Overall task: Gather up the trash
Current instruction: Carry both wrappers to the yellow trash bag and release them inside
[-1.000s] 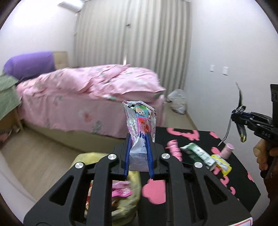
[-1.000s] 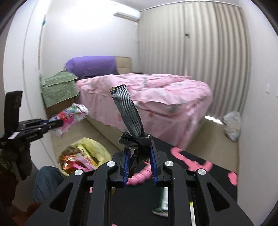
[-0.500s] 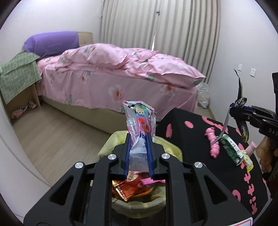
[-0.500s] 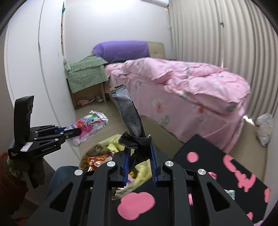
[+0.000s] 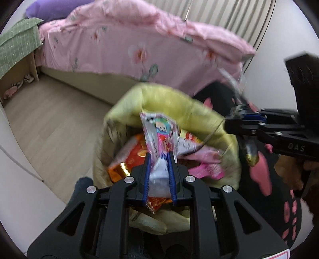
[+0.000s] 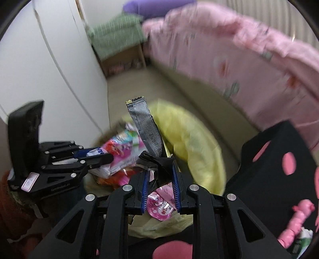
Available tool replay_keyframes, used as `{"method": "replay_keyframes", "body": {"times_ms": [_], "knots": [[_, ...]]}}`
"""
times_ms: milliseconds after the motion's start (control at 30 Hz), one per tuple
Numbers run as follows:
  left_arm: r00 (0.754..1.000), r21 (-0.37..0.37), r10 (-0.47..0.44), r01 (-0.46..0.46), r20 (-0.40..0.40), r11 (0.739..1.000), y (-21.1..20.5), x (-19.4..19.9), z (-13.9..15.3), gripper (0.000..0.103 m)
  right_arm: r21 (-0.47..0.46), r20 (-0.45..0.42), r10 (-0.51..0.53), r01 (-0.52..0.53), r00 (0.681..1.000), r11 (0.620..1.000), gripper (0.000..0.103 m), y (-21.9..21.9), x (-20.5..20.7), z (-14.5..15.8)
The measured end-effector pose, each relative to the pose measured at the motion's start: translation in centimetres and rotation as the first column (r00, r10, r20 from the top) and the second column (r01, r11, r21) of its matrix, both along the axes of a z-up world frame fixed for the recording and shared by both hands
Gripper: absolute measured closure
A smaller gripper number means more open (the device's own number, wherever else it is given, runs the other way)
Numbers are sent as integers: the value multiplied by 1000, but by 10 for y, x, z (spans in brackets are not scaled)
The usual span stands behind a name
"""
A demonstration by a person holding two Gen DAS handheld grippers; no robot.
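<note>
Left wrist: left tool [image 5: 159, 159] clamps cartoon wrapper [image 5: 159, 133] above yellow trash bag [image 5: 159, 97].

Yellow-green bag [image 5: 173, 99], stuffed with orange, red and pink wrappers. Pink cartoon-print packet [image 5: 159, 135] in the black, blue-padded left claw [image 5: 159, 159]. Silver-grey ribbed wrapper [image 6: 146, 131], black lower down, in the matching right claw [image 6: 159, 171]. Black worktop [image 6: 275, 159] with pink blobs. Pink flowered bedding [image 5: 139, 43], purple pillow [image 5: 51, 8], green checked cloth [image 5: 16, 37], probably dotted. Pale wood-grain floor [image 5: 47, 119].
</note>
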State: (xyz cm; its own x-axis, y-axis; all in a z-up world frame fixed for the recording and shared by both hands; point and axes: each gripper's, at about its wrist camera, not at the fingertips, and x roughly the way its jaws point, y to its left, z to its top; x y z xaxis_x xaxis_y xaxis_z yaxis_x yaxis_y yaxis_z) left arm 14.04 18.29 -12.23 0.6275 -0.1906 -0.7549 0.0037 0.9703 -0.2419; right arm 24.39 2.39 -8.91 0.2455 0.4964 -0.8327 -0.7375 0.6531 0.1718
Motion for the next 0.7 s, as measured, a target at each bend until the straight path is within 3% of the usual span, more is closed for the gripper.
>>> {"method": "replay_keyframes", "body": {"times_ms": [200, 467, 633, 700], "knots": [[1000, 32, -4, 5, -26, 999, -4, 16, -19, 88, -168, -14, 16, -18, 1000, 986, 82, 25, 30, -42], [1000, 40, -7, 8, -24, 999, -3, 26, -22, 88, -153, 10, 12, -11, 1000, 988, 82, 20, 32, -43], [1000, -49, -7, 7, -3, 999, 5, 21, -12, 88, -74, 22, -18, 20, 1000, 997, 81, 5, 20, -31], [1000, -67, -2, 3, 8, 998, 9, 16, -5, 82, -56, 18, -27, 28, 999, 998, 81, 0, 17, -29]]}}
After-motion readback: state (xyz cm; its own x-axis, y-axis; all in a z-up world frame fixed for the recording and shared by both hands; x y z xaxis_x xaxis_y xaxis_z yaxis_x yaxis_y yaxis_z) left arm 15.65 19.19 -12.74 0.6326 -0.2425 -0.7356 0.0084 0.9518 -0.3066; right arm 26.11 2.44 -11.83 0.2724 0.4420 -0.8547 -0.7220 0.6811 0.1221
